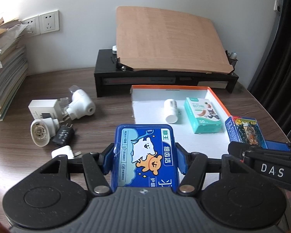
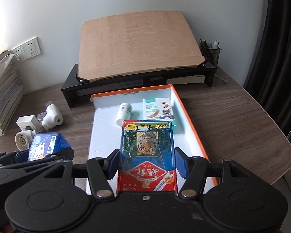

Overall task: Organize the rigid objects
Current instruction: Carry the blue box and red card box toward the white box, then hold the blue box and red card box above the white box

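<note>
The left hand-held gripper (image 1: 145, 155) is clamped on a flat blue plastic case (image 1: 145, 155) with rounded corners and a glossy cartoon label; its blue pads press both long sides. The case hangs over the brown wood-grain bench (image 1: 106, 114), at the near left edge of the tray.

The right hand-held gripper (image 2: 147, 161) is clamped on a rectangular card box (image 2: 147, 151), shiny with a tiger picture and a red end, held above the near part of the tray (image 2: 192, 116). The tray is a shallow cardboard lid, white inside with orange rims. In its far part lie a small white cylindrical bottle (image 2: 124, 113) on its side and, just beside it, a teal paper box (image 2: 158, 110) lying flat.

Left of the tray, loose on the bench, sit smooth white plastic plugs and adapters (image 1: 79, 104) and a black charger (image 1: 64, 135). Behind stands a black riser (image 1: 164, 75) carrying a tilted, pale wooden board (image 1: 164, 38). A stack of paper (image 1: 3, 73) rises at the far left.
</note>
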Tool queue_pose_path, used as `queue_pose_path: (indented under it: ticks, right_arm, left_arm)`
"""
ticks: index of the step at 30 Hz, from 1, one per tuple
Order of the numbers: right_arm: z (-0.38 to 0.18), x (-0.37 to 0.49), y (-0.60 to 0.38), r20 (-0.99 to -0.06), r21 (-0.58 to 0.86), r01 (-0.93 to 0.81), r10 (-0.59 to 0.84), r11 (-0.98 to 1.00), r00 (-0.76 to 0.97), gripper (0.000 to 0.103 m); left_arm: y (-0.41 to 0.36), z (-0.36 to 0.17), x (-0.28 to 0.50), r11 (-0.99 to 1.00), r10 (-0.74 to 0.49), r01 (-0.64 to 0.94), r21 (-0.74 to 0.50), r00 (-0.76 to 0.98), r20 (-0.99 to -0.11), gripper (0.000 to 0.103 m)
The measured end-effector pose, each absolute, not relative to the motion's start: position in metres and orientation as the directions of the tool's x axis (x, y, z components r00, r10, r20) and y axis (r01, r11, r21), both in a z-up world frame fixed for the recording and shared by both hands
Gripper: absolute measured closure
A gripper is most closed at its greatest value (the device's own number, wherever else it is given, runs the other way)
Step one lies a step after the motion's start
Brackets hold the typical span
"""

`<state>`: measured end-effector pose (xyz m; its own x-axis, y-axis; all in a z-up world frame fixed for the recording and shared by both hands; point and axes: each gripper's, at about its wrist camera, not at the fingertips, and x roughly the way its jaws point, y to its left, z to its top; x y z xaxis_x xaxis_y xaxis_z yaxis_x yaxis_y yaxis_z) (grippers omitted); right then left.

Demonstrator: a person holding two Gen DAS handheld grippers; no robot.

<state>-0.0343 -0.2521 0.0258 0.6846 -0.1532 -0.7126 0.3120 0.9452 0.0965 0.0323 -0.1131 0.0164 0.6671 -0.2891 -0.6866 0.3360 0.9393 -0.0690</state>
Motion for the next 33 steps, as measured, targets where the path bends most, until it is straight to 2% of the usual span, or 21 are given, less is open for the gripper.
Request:
queue_pose_path:
  ticks: [33]
  right_arm:
    - [0.017, -0.019, -0.316, -0.707, 0.087, 0.258, -0.123, 0.962, 0.696, 0.032]
  left_arm:
    - [-0.173, 0.011, 0.044, 0.951, -0.263, 0.303, -0.065, 0.676, -0.688, 0.040]
